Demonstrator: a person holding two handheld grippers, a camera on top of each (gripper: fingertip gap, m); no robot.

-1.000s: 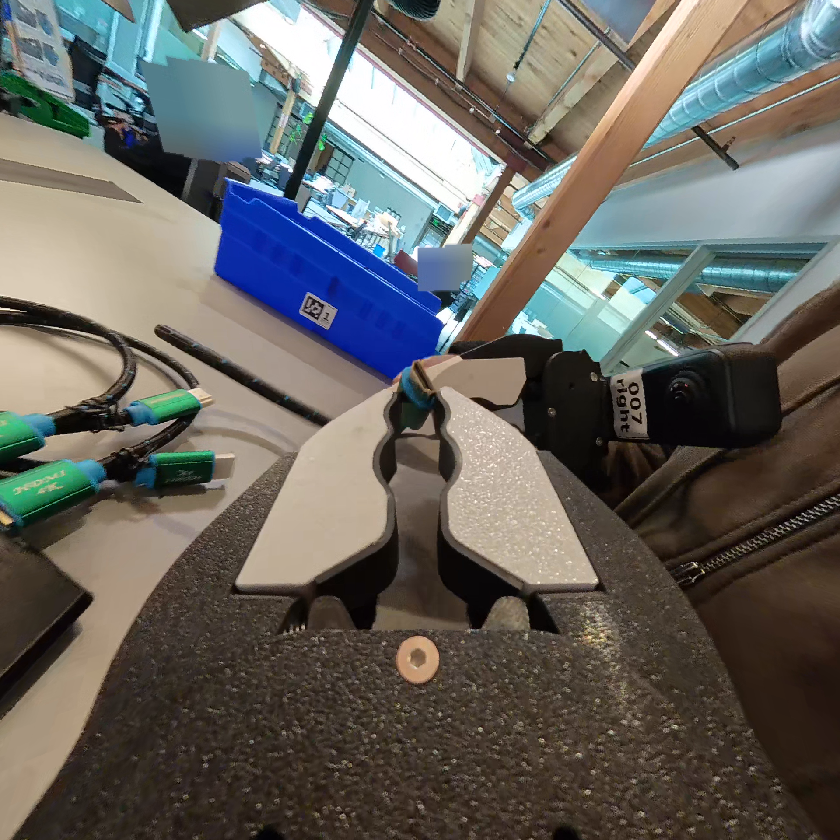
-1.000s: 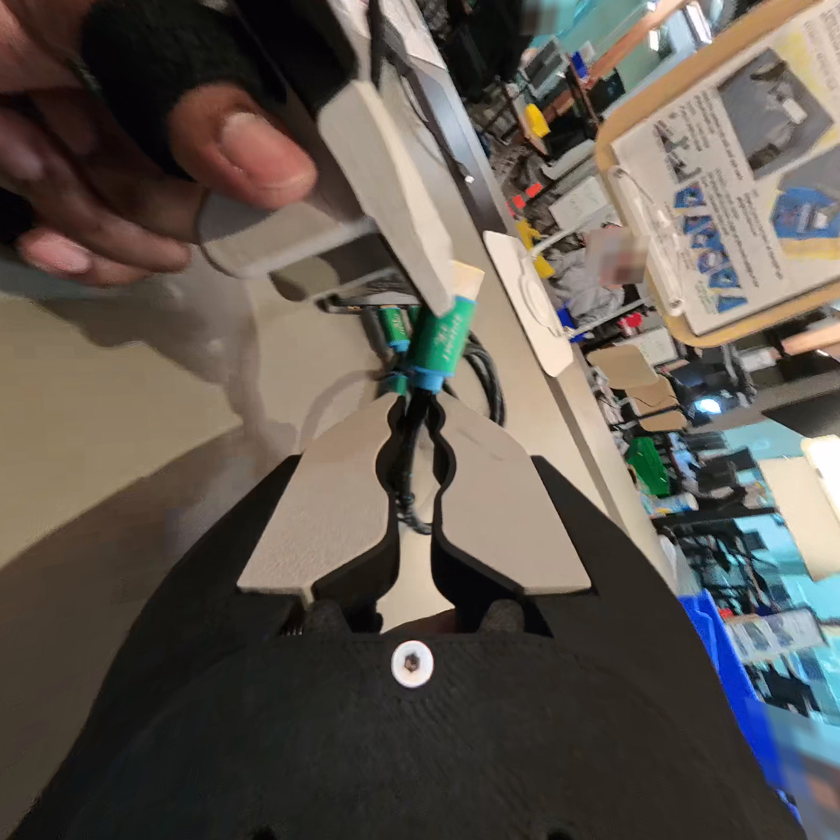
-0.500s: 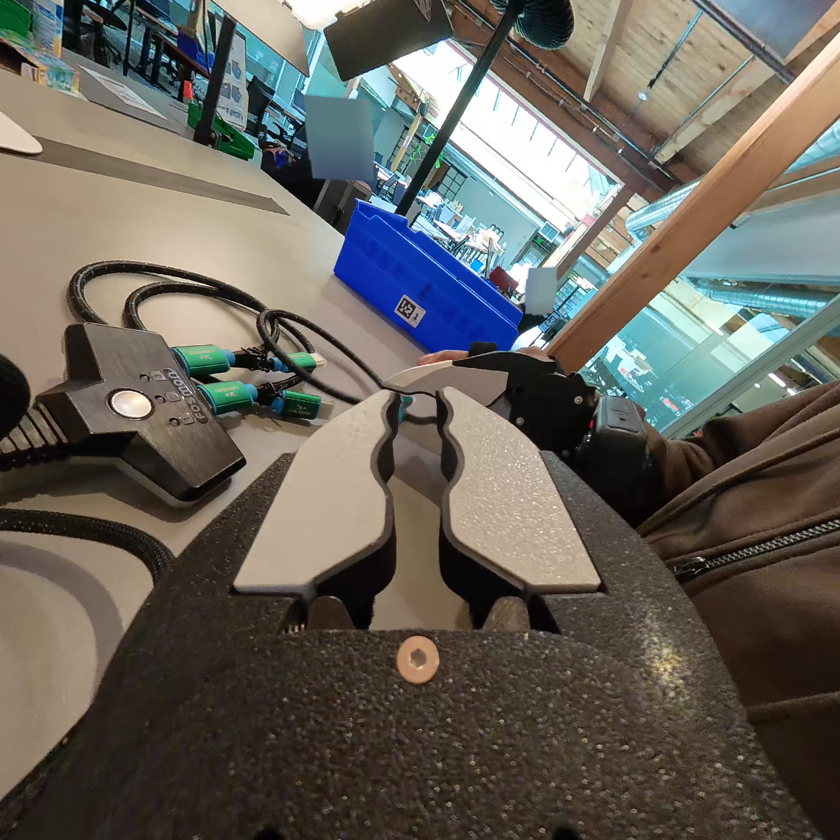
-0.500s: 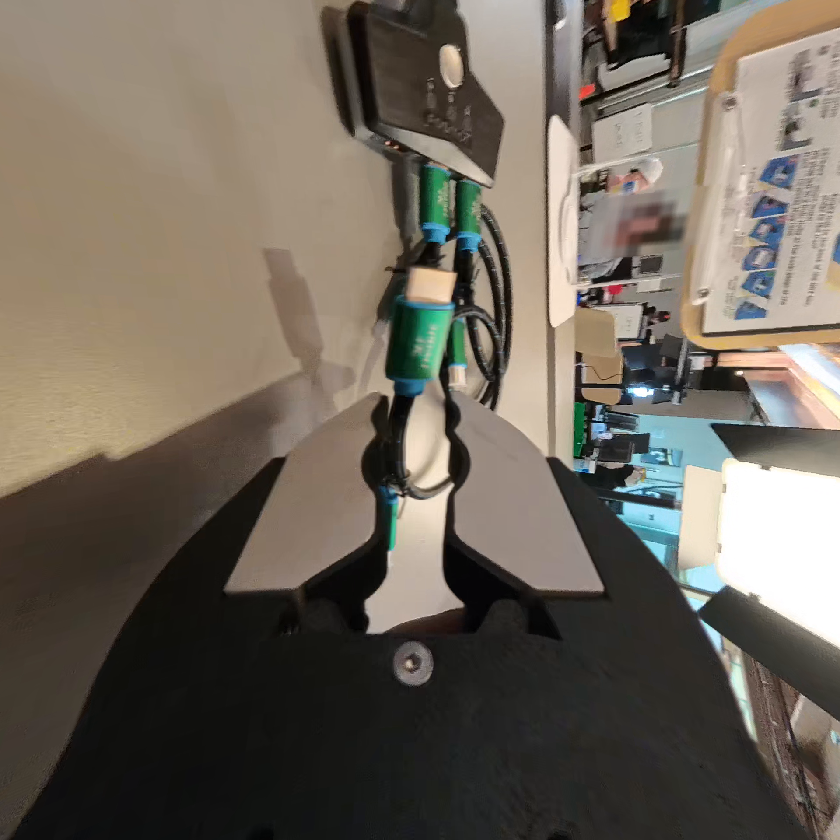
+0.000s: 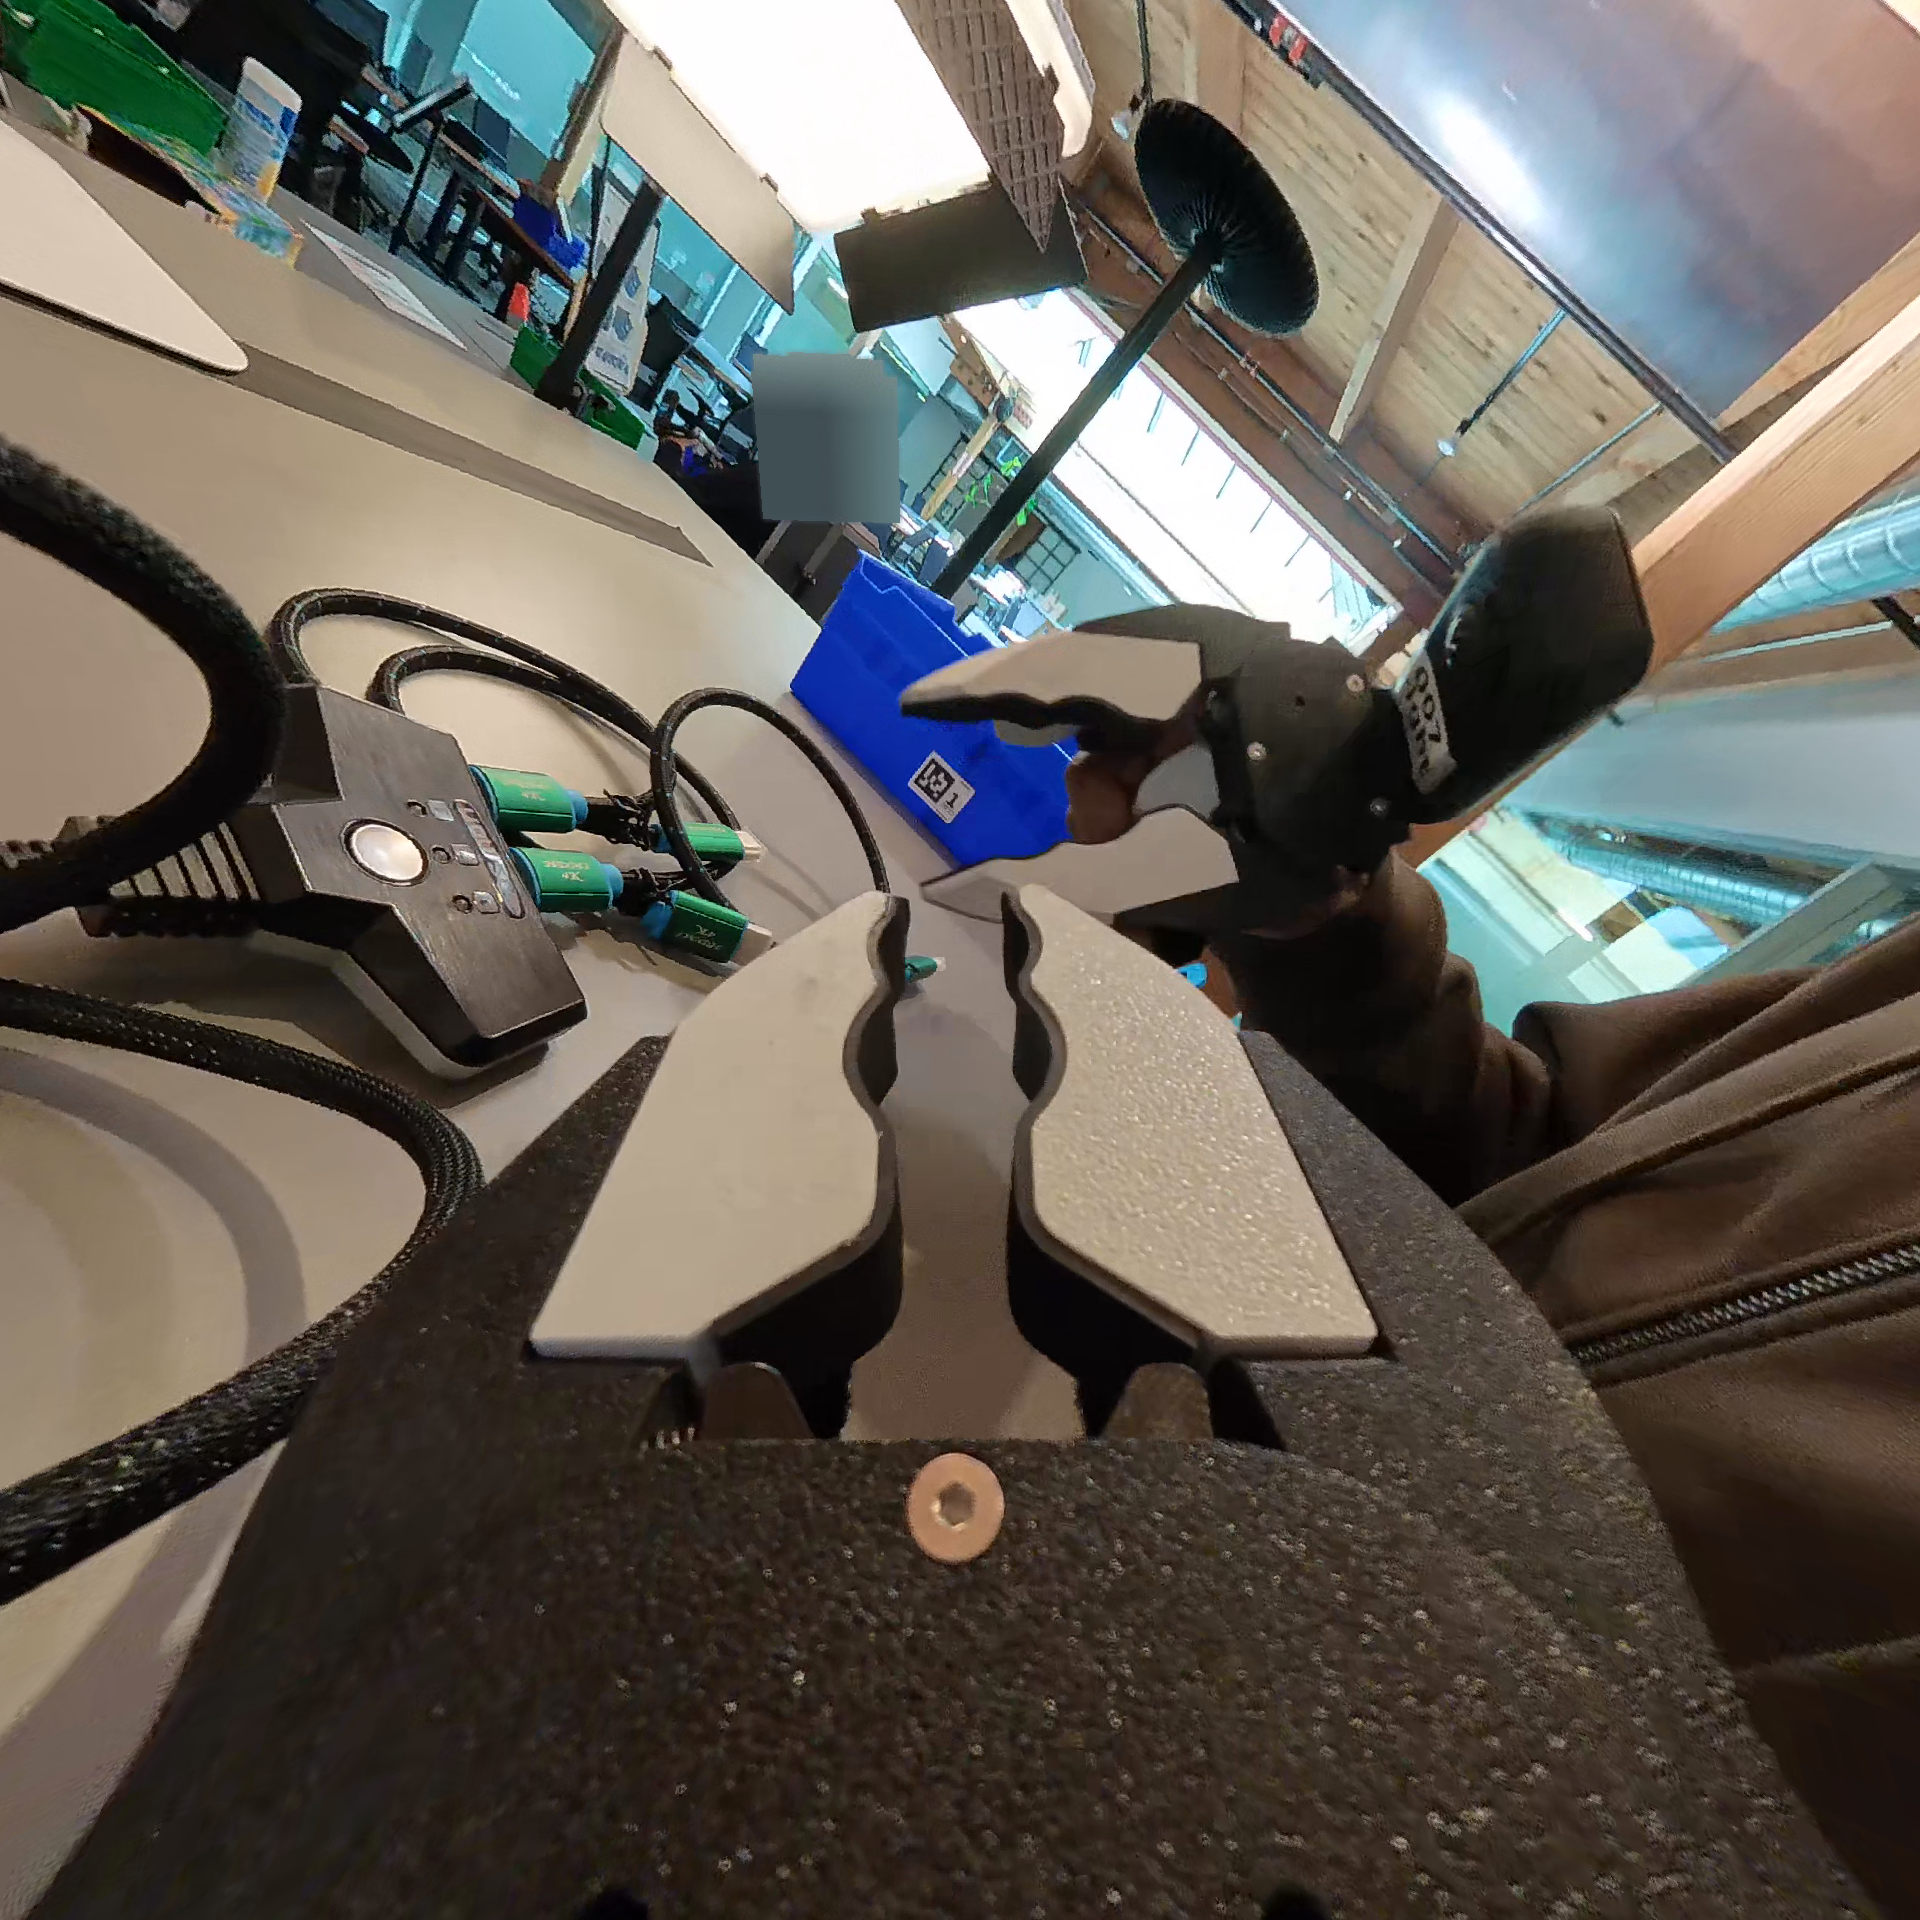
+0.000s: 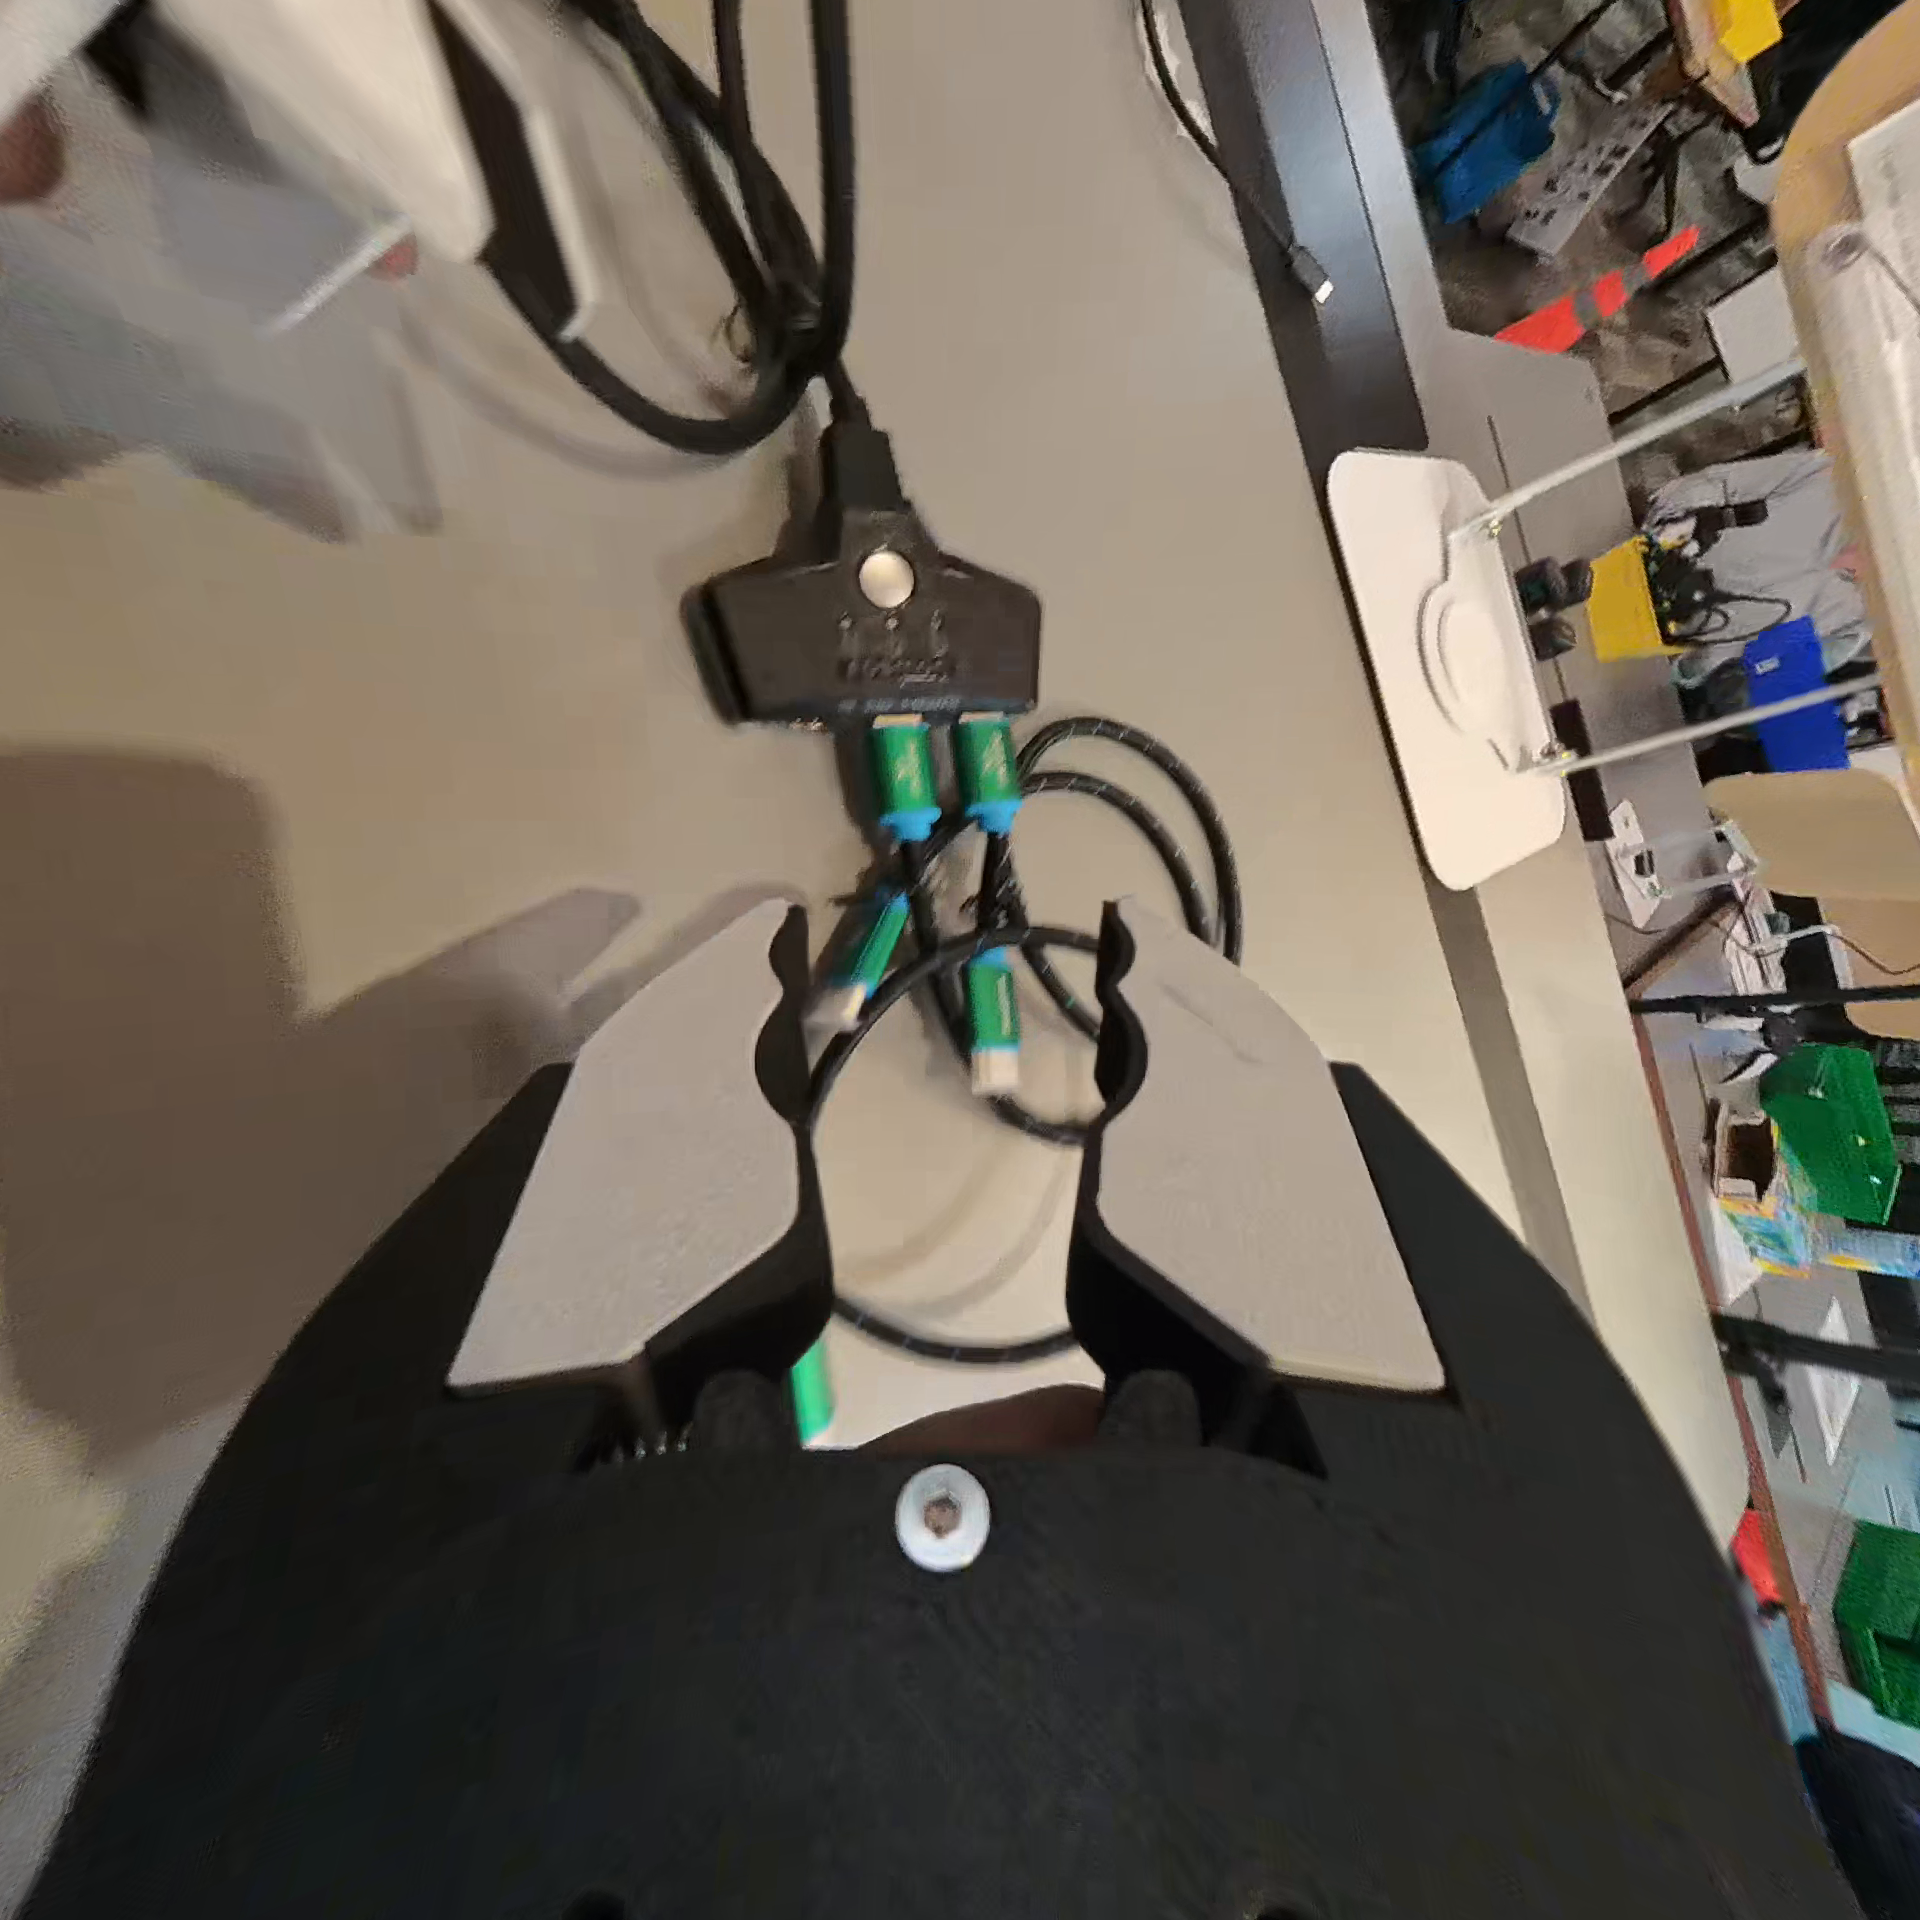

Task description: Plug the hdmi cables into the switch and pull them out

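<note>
The right gripper [image 6: 951, 920] now has its jaws spread wide and grips nothing; half a second ago they stood close about a black braided cable [image 6: 914, 977] just behind a green plug [image 6: 862, 966]. That plug now shows below and between the parted jaws, beside a second loose green plug [image 6: 992, 1023], both apart from the pads. Blur hides whether the first has settled on the bench [image 6: 1091, 312]. The left gripper [image 5: 945, 904] keeps its jaws narrowly parted with nothing between them, low over the bench. Beyond lie a black switch box [image 6: 873, 634] with two green plugs seated in it, and farther off a blue bin [image 5: 914, 717].
</note>
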